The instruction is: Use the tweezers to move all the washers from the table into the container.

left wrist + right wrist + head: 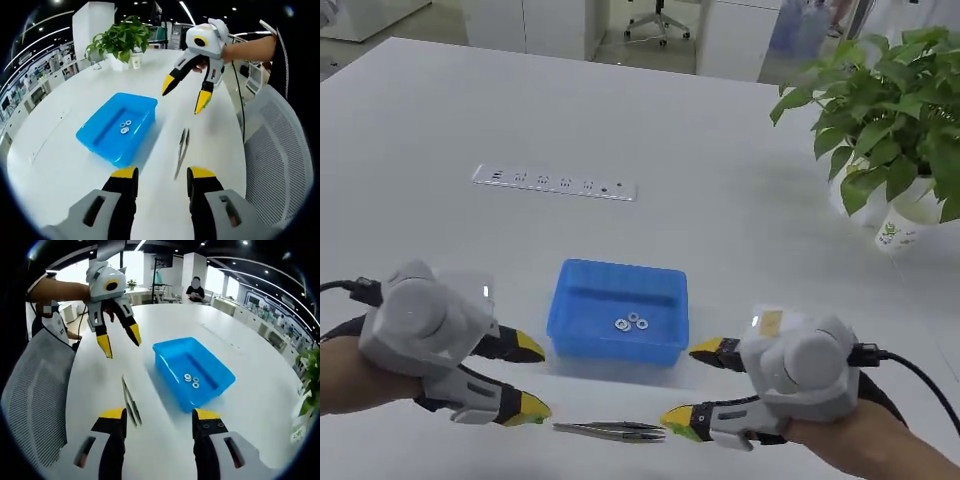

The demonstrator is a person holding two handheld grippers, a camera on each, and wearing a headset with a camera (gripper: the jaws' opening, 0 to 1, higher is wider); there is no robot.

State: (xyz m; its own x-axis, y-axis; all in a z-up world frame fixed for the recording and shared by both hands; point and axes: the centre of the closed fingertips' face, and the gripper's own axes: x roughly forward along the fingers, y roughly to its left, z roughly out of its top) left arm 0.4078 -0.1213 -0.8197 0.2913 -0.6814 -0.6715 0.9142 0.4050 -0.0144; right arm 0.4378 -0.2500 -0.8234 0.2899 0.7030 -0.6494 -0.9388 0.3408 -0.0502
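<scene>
A blue plastic container (570,305) (100,137) (220,371) sits on the white table with three metal washers (632,322) (125,126) (191,380) inside. Steel tweezers (610,429) (182,150) (130,402) lie flat on the table in front of it, between the two grippers. My left gripper (525,378) (162,178) (119,340) is open just left of the tweezers. My right gripper (692,385) (159,420) (187,93) is open just right of them. Neither touches the tweezers or holds anything.
A white power strip (555,184) lies beyond the container. A potted green plant (895,120) (122,42) stands at the far right of the table. Mesh chair backs (277,155) (37,395) sit at the near table edge. A person (195,287) sits far across the room.
</scene>
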